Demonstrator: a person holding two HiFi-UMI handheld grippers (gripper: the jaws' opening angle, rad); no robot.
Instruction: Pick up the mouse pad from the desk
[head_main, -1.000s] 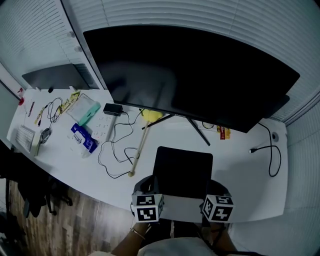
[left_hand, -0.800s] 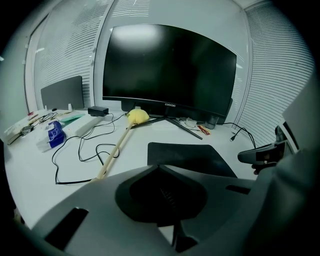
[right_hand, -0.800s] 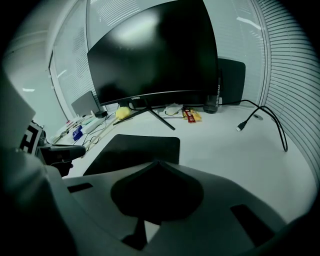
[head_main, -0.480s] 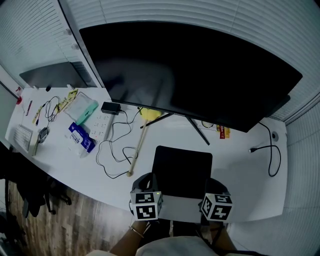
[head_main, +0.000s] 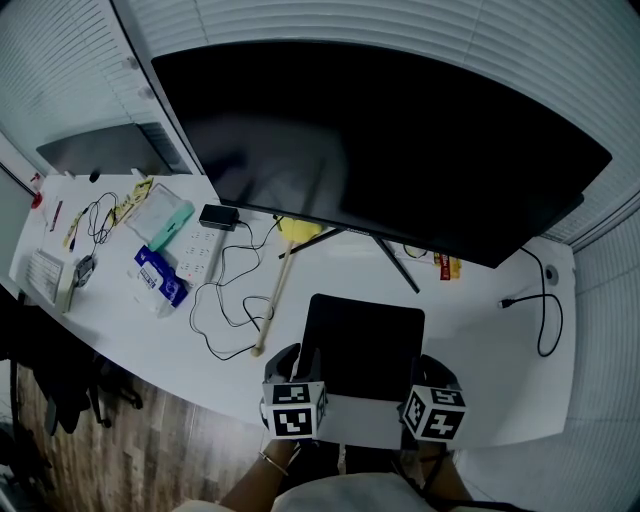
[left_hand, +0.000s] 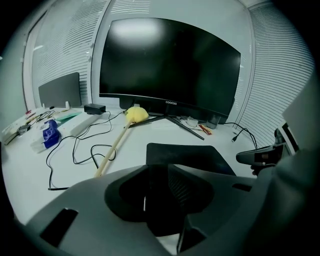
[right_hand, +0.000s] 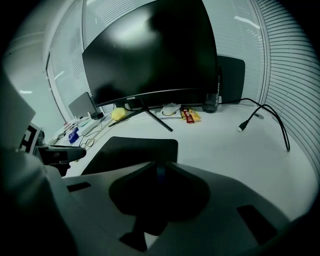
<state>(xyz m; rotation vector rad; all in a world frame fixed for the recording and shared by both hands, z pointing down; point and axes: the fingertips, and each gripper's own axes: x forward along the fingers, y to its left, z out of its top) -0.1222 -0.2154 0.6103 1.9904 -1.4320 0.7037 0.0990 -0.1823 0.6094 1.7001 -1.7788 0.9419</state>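
white desk (head_main: 480, 350) under slatted blinds, with a wide curved monitor (head_main: 380, 150) on a splayed stand at the back. black mouse pad (head_main: 365, 340) lies flat on the desk in front of the stand, at the near edge, between the two grippers.

left gripper (left_hand: 162, 175) – at the pad's near left corner, pointing down toward it. its jaws have just been opening and now stand apart. the pad's edge lies right at their tips; whether it sits between them cannot be told.

right gripper (right_hand: 159, 172) – at the pad's near right corner. its jaws have just eased apart to a narrow slit, with nothing seen gripped in it.

left of the pad: a wooden stick with a yellow head (head_main: 282, 285), a loose black cable (head_main: 235, 310), a white power strip (head_main: 205, 250) and a blue packet (head_main: 160, 278). right of the pad, well apart: a second black cable (head_main: 547, 310).
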